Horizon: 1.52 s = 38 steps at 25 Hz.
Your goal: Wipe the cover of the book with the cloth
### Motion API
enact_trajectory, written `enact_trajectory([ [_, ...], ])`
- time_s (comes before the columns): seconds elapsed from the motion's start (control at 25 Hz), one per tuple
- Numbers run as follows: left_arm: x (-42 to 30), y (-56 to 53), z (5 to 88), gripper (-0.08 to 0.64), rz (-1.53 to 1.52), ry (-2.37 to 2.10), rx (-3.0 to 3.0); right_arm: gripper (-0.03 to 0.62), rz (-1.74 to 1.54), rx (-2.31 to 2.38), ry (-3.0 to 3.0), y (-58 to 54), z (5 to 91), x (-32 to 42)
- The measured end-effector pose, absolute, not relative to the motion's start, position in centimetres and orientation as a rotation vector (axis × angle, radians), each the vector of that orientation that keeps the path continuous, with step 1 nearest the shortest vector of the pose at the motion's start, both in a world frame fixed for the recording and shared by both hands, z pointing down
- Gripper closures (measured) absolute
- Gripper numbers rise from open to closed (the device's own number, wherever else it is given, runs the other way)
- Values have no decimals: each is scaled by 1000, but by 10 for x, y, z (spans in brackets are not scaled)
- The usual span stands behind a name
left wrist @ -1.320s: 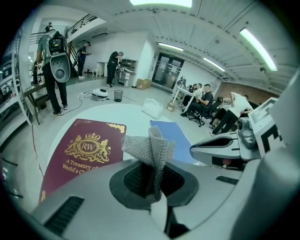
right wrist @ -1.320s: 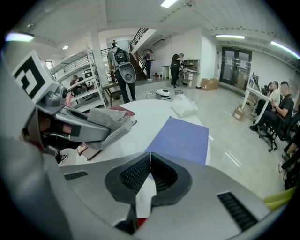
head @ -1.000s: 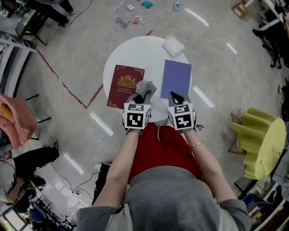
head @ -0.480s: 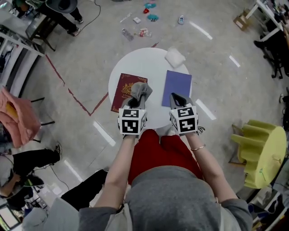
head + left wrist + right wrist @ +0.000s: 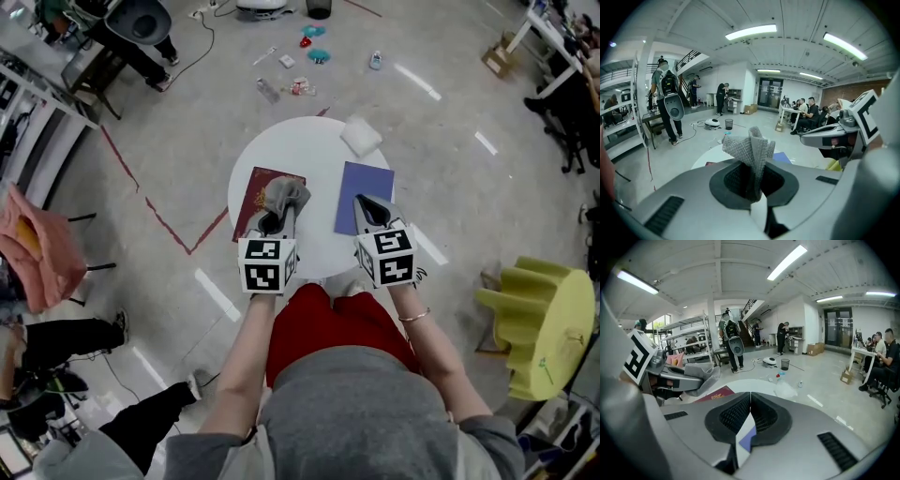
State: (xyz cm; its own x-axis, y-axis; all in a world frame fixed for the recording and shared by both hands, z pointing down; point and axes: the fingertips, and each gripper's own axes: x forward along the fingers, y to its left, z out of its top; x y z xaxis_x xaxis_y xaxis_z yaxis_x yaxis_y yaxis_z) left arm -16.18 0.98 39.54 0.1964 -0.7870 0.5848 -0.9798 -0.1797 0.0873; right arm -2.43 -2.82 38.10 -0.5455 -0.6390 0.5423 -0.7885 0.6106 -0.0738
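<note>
The jaws of the left gripper are clamped on a crumpled grey cloth, which is held over the right side of a red book. The jaws of the right gripper are pressed together with nothing between them, above the near edge of a purple book. Both books are laid flat, side by side and apart, on a round white table. A white bundle is seen near the table's far edge.

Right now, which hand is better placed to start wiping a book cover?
Left. The left tongs are shut on the cloth above the red book; the right tongs are shut and empty.
</note>
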Motion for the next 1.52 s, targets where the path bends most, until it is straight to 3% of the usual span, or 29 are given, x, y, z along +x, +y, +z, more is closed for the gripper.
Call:
enact_trajectory([
  [1.52,-164,56,321,531,444,-1932,2096,565,235,1248,-2670,4,286,8],
])
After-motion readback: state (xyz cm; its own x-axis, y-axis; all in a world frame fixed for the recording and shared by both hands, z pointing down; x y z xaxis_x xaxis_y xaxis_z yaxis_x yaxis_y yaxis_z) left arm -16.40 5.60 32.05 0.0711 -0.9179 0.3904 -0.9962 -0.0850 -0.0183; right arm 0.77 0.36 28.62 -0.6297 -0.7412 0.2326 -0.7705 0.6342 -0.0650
